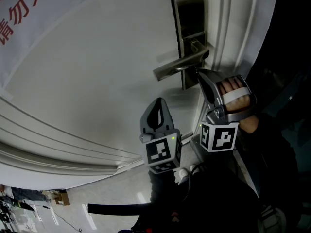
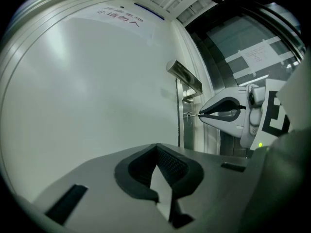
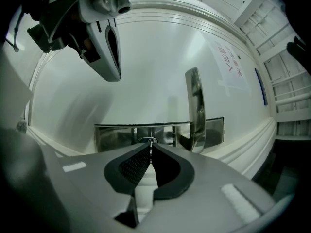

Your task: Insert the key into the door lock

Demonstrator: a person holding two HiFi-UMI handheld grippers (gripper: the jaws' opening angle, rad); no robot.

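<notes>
Your right gripper [image 3: 151, 147] pinches the key [image 2: 193, 114] at the lock [image 3: 144, 140], so insertion looks underway; push straight in. The left gripper [image 2: 156, 147] is clenched and empty.

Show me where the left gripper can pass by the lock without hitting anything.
Free: the bare door panel beyond the free end of the lever handle, and around the left gripper. Crowded: under the handle at the lock plate, where the right gripper holds the key.

Glossy floor [image 1: 112, 191] (light streaks), dark glazed wall [image 2: 243, 38]
</notes>
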